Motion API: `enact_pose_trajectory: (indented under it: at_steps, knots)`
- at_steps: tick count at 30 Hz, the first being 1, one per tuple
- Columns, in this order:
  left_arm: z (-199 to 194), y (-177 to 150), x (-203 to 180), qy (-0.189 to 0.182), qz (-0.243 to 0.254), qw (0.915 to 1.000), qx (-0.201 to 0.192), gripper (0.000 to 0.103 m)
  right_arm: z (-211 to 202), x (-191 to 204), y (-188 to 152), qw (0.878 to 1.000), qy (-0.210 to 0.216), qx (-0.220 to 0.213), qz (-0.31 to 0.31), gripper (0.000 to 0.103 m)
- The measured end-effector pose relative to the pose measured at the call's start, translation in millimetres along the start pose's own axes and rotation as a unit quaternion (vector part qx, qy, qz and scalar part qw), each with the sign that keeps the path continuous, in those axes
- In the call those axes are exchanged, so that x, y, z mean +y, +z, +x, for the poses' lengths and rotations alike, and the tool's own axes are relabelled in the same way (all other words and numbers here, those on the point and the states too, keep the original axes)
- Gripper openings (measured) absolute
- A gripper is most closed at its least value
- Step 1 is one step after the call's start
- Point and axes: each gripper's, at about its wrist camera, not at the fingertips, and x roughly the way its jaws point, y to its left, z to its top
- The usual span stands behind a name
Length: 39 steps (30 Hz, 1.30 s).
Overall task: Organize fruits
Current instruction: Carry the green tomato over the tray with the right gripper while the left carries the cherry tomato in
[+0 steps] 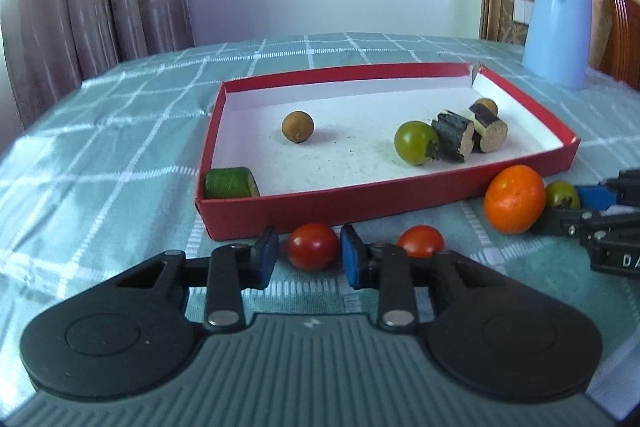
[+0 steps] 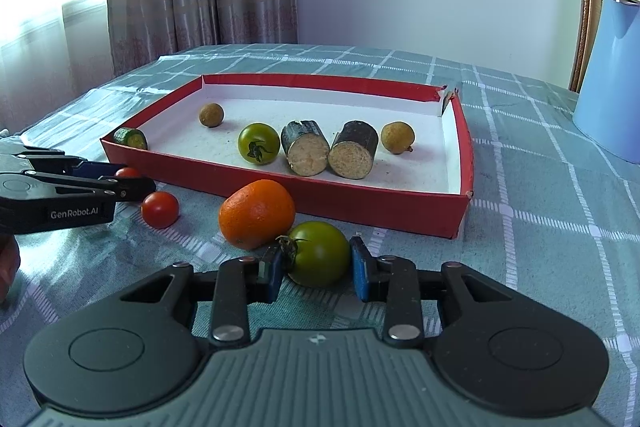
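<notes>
A red box [image 1: 400, 197] [image 2: 280, 189] with a white floor holds a green tomato [image 1: 416, 142] [image 2: 259, 143], two dark sugarcane pieces [image 1: 454, 135] [image 2: 306, 147], two brown longans [image 1: 297, 126] [image 2: 211, 114] and a green cucumber piece [image 1: 231, 183] [image 2: 131, 137] in its corner. My left gripper [image 1: 309, 255] is open around a red cherry tomato [image 1: 313, 246] on the cloth; a second red tomato [image 1: 421, 241] [image 2: 160, 209] lies beside it. My right gripper [image 2: 317, 267] has its pads against a green tomato [image 2: 319, 253] [image 1: 562, 195] resting on the cloth, next to an orange [image 2: 257, 213] [image 1: 515, 198].
A light blue jug [image 1: 558, 27] [image 2: 612, 75] stands at the back right on the green checked tablecloth [image 1: 120, 131]. Curtains hang behind the table at the left. A wooden chair back [image 1: 624, 35] is at the far right.
</notes>
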Motion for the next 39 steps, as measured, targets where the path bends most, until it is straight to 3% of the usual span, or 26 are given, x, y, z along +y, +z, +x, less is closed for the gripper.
enact_pose_trajectory:
  at_steps: [8,15,26,31,39]
  knots:
    - [-3.9,-0.3,-3.1,0.009,0.004,1.0,-0.002,0.031,-3.7,-4.1,0.0,1.0,-0.008,-0.011,0.013,0.033]
    - [-10.1,-0.9,-3.8,0.006,0.006,0.9999,-0.015,0.024,-6.0,-9.4,-0.3,0.999,-0.011,-0.017,0.029,0.033]
    - [-29.7,18.1,-6.5,0.005,0.002,0.9977,-0.068,0.024,-9.6,-13.6,-1.2,0.999,-0.015,-0.029,0.044,0.033]
    - [-16.0,37.3,-13.6,0.018,0.006,0.9969,-0.077,0.024,-10.3,-16.0,-1.1,0.998,-0.017,-0.032,0.051,0.033]
    - [24.7,55.9,-7.8,0.034,-0.016,0.9982,-0.048,0.024,-9.6,-18.1,-1.2,0.998,-0.018,-0.028,0.058,0.033]
